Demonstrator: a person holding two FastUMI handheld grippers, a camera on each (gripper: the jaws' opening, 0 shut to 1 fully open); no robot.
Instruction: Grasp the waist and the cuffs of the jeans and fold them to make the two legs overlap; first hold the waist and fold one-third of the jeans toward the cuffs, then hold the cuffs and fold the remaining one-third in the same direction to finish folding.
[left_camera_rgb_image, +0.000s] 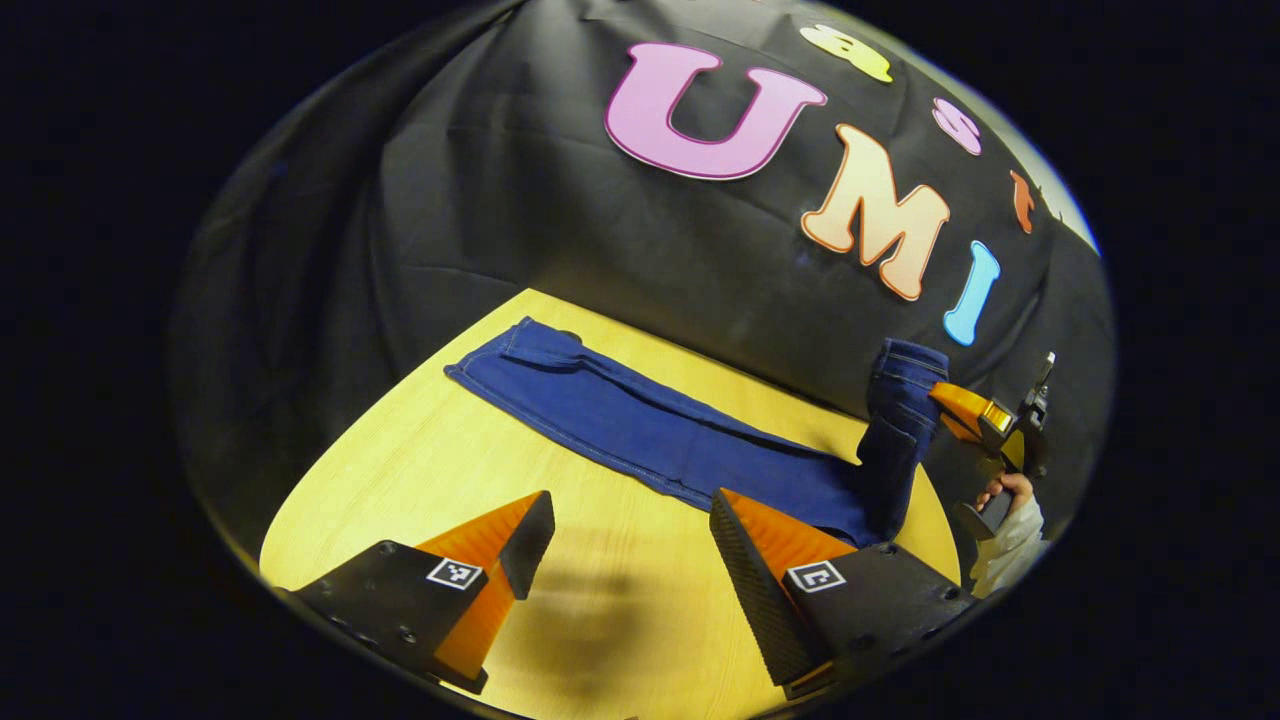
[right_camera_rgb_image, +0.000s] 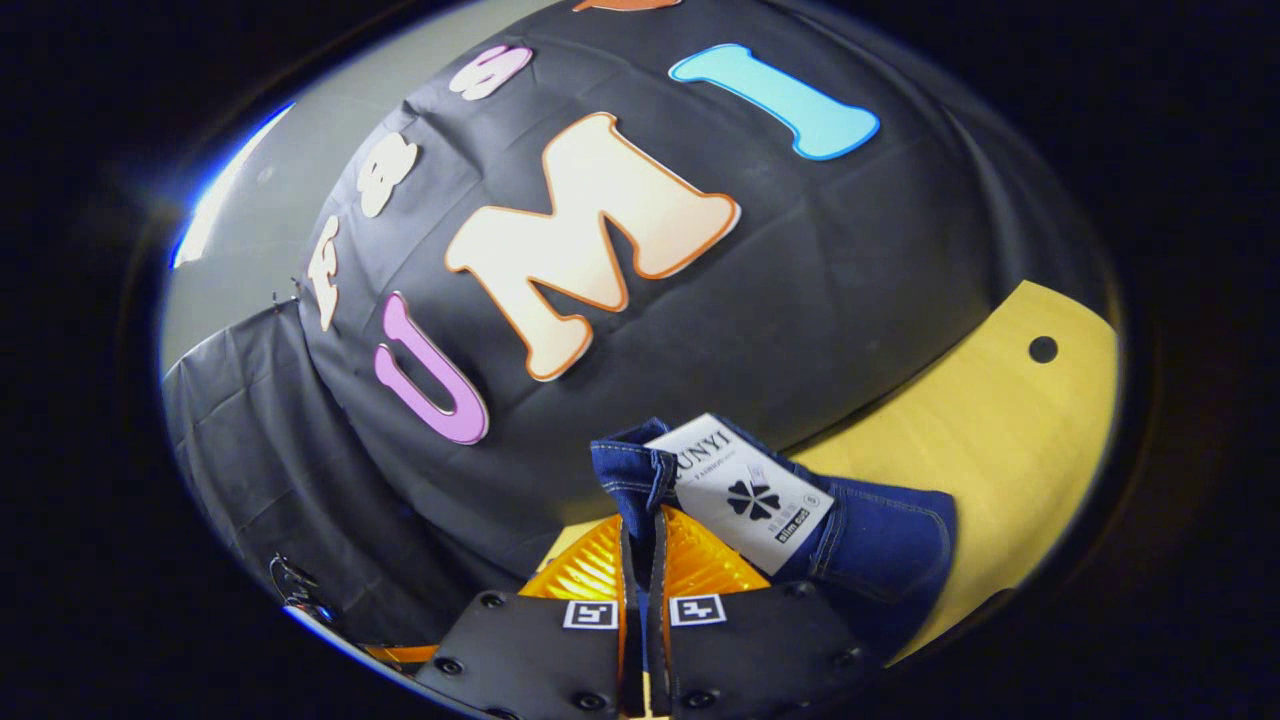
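Left tongs (left_camera_rgb_image: 630, 545) at 6 o'clock of the left gripper view: spread wide, gripping nothing, hovering over the table (left_camera_rgb_image: 400, 480). Right tongs (right_camera_rgb_image: 640, 560) at 6 o'clock of the right gripper view: pressed together, pinching the jeans (right_camera_rgb_image: 880, 550) at the waist, paper tag (right_camera_rgb_image: 745, 490) at 1 o'clock of the fingers. Jeans (left_camera_rgb_image: 640, 430) flat across the table, waist end lifted at 3 o'clock, a hand (left_camera_rgb_image: 1005, 490) behind.
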